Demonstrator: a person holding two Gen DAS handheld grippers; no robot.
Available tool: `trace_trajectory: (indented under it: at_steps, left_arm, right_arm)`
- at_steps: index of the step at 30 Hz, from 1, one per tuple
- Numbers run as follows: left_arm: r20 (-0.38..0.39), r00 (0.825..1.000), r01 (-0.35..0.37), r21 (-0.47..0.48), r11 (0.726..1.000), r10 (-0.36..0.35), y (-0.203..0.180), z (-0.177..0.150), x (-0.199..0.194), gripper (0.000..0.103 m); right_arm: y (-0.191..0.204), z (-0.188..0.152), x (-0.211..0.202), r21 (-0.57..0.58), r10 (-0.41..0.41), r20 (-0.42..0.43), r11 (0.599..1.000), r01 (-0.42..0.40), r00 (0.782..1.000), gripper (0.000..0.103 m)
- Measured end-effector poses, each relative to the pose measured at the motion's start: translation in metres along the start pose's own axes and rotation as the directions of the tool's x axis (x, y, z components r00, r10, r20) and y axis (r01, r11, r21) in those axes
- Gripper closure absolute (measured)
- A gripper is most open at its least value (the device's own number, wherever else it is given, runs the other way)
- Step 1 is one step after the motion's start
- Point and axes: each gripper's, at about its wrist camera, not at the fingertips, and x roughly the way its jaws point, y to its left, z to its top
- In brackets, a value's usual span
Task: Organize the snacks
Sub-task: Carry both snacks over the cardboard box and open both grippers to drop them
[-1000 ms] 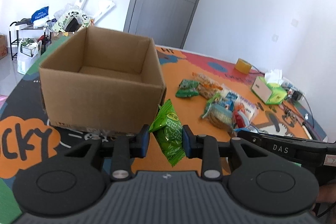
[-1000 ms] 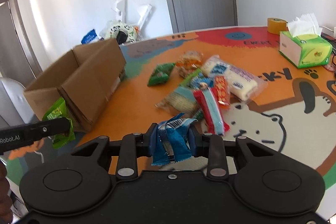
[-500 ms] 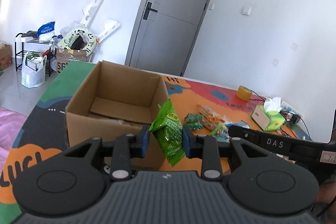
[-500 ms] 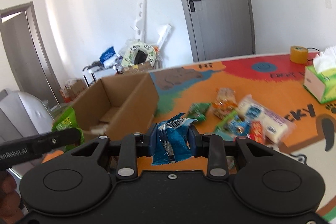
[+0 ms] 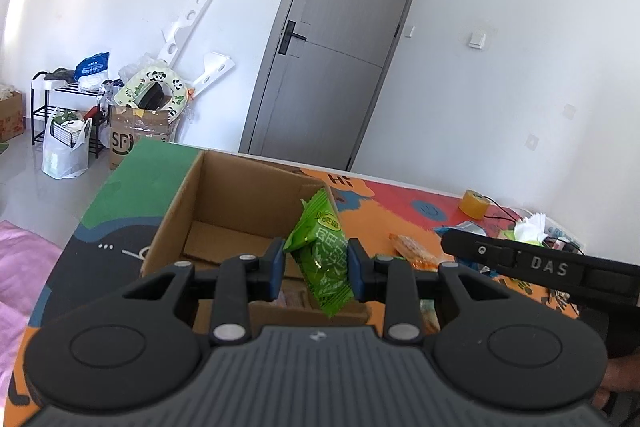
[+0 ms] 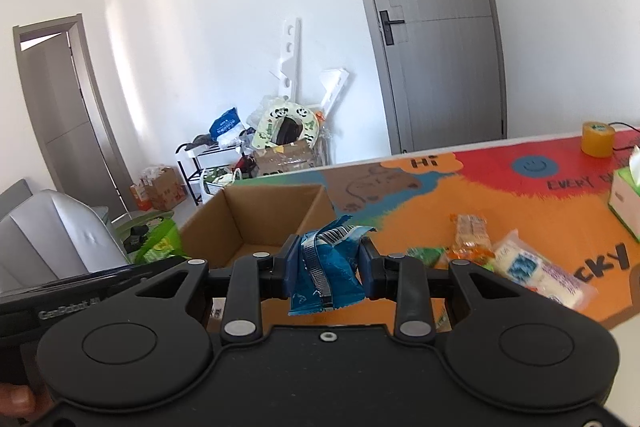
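My left gripper (image 5: 316,269) is shut on a green snack packet (image 5: 322,257), held above the near edge of the open cardboard box (image 5: 224,195). My right gripper (image 6: 328,273) is shut on a blue snack packet (image 6: 326,271), held over the near right side of the same box (image 6: 256,215). The box floor shows bare cardboard flaps and a snack edge behind the left fingers. Loose snacks (image 6: 520,263) lie on the colourful table mat to the right of the box. The left gripper's body and green packet show at the right wrist view's left edge (image 6: 160,247).
A green tissue box (image 6: 626,203) and a yellow tape roll (image 6: 597,139) stand on the far right of the table (image 6: 500,187). A grey door (image 5: 332,67), a shelf and bags (image 5: 68,131) stand beyond the table. The right gripper's body (image 5: 540,267) crosses the left view's right side.
Both grippers have risen and moved toward the box with their packets; the views now look down into the box from above, and the loose snacks have slid to the lower right.
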Motion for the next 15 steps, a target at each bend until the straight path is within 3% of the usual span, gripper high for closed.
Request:
trace_trajectory:
  at_steps: [15]
  left_arm:
    - [-0.016, 0.999, -0.049, -0.038, 0.998, 0.049, 0.021, 0.014, 0.026, 0.071]
  right_arm:
    - [0.018, 0.013, 0.033, -0.034, 0.049, -0.023, 0.998, -0.050, 0.999, 0.072]
